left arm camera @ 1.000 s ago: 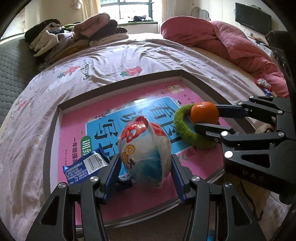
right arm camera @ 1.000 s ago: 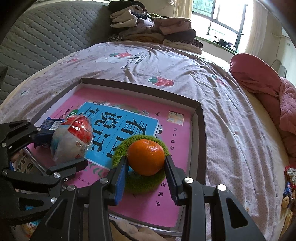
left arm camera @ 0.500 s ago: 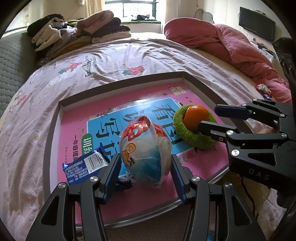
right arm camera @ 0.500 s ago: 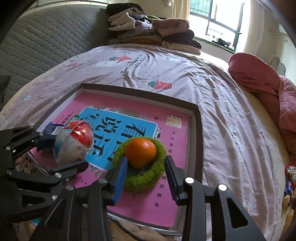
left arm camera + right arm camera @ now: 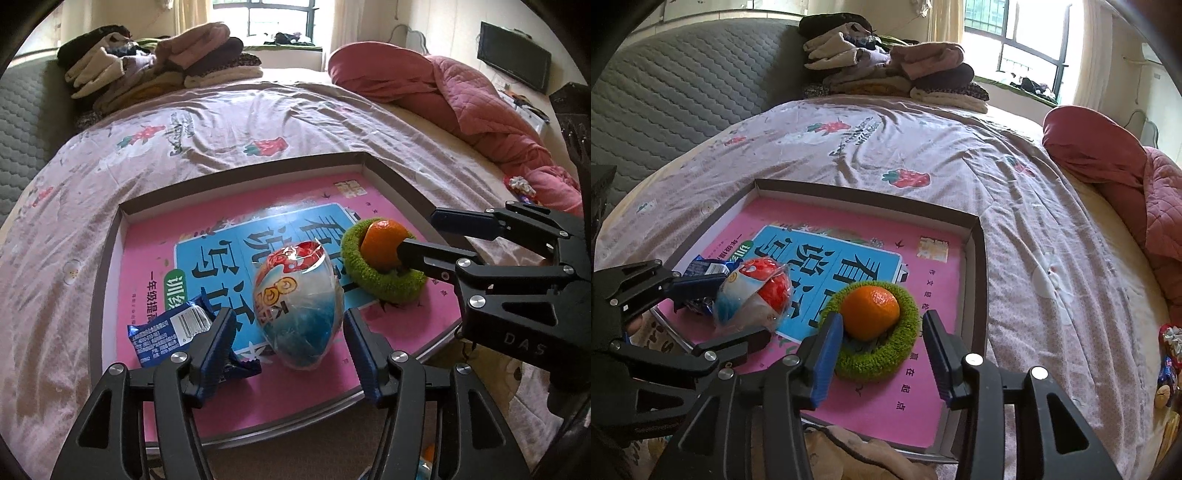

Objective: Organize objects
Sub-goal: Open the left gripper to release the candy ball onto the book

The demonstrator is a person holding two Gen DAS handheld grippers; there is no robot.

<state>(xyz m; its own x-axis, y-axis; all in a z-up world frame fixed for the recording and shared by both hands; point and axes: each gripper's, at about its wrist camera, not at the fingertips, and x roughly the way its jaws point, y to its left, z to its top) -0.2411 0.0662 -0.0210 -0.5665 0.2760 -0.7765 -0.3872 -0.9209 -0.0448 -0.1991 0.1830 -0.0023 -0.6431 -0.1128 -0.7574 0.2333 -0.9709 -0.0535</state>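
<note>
Orange (image 5: 870, 313) in green ring (image 5: 882, 354), tray (image 5: 977, 280).

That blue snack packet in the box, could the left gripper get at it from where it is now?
Probably yes. The blue snack packet lies beside the left gripper, partly under one finger; the wrapped egg-shaped toy sits between its open jaws, so it must shift sideways.

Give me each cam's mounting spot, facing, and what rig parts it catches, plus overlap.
Left wrist: sits on the left tongs, looks down-forward over the tray on the bed; its open blue pads flank the wrapped snack ball; right tongs enter from the right.
Right wrist: sits on the right tongs, facing the same tray; open pads flank the orange in the green ring; left tongs enter from the left.
Shared: tray, ball, orange, ring, blue packet, clothes pile.
</note>
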